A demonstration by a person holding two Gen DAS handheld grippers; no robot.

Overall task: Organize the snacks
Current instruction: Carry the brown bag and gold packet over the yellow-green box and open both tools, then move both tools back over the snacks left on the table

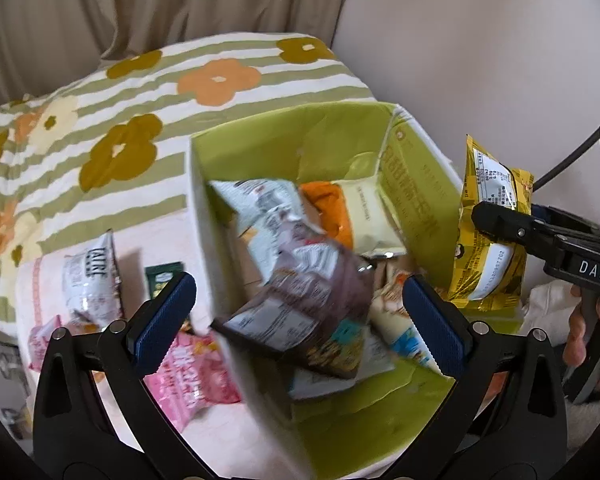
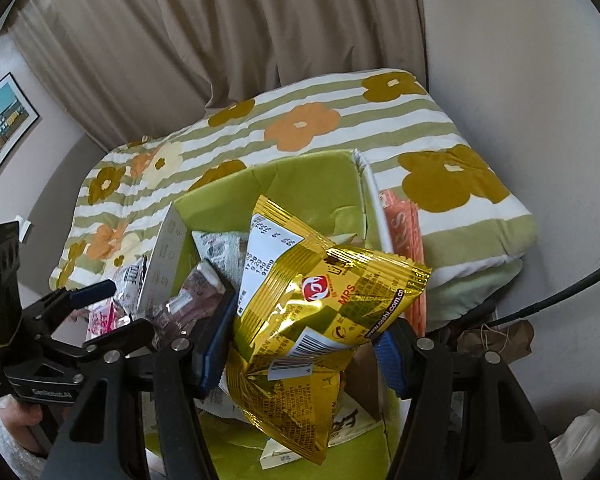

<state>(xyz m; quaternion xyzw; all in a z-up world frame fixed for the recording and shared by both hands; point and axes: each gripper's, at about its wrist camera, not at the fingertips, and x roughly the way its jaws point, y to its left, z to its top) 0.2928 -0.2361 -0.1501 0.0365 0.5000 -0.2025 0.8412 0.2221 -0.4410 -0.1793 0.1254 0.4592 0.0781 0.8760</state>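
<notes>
A green-lined cardboard box point(image 1: 284, 120) holds several snack packets. My left gripper point(image 1: 300, 320) is open above it, blue pads wide apart. A brown and white packet point(image 1: 300, 292) shows blurred between and beyond the pads, over the pile, and neither pad touches it. At the box's right side, my right gripper point(image 1: 496, 220) is shut on a gold foil snack bag point(image 1: 488, 208). In the right wrist view that gold bag point(image 2: 320, 300) is pinched between the right gripper point(image 2: 302, 344) pads above the box point(image 2: 300, 164). The left gripper point(image 2: 120, 308) is at the left.
Left of the box, a white bag point(image 1: 92, 280), a dark green packet point(image 1: 162, 280) and a pink packet point(image 1: 192, 372) lie on a pale pink cloth. A striped flowered blanket point(image 1: 140, 92) lies behind, with a curtain and wall beyond. An orange packet point(image 2: 404, 232) stands at the box's right.
</notes>
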